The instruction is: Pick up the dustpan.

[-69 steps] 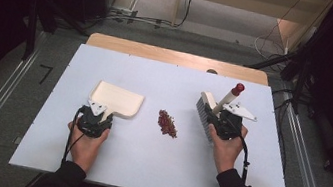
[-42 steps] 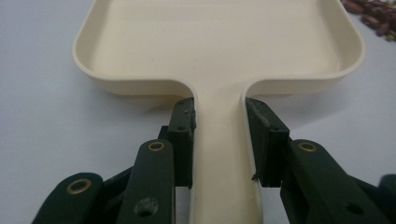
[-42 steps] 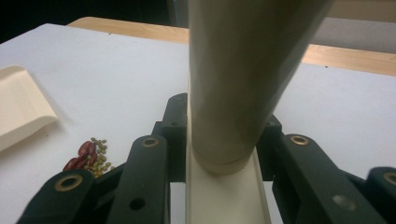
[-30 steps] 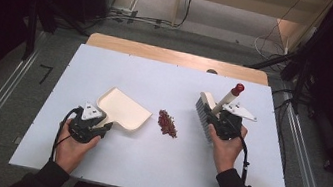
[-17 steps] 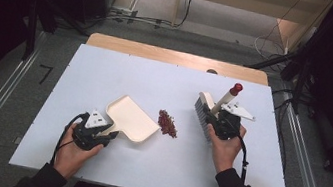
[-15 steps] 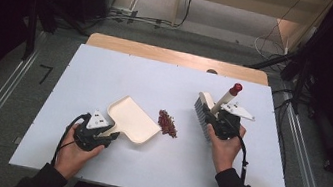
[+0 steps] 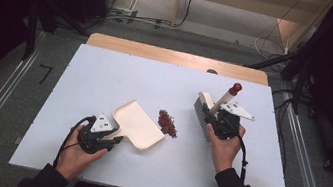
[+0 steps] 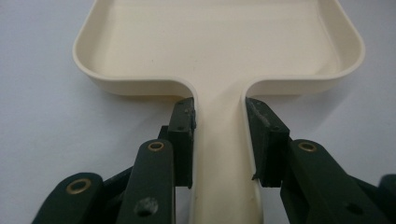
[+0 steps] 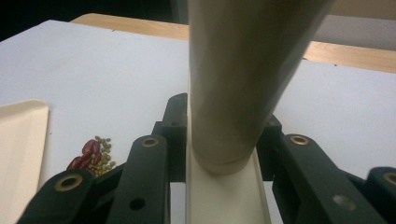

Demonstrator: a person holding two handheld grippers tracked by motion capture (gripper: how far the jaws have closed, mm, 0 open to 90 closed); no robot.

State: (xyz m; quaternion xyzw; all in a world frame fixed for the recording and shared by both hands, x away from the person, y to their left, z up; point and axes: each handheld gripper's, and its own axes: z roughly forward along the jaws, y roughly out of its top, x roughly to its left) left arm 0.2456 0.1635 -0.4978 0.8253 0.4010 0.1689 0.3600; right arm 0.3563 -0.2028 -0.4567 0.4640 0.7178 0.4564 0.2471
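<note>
Left gripper (image 8: pixel 219 140) clamped on the handle (image 8: pixel 223 154) of a cream plastic dustpan (image 8: pixel 219 42), both black pads pressed against the handle's sides just below where it widens into the tray. Tray is empty, with a raised rim along its near edge and rounded corners. Pan sits on a pale grey-white table (image 8: pixel 42 135), casting a faint shadow beneath the rim.

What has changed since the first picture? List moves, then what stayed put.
The left gripper, clamped on the cream plastic dustpan, swung it so its open edge now nears the small pile of red beans. The right gripper kept holding the cream brush; the pile stayed.
</note>
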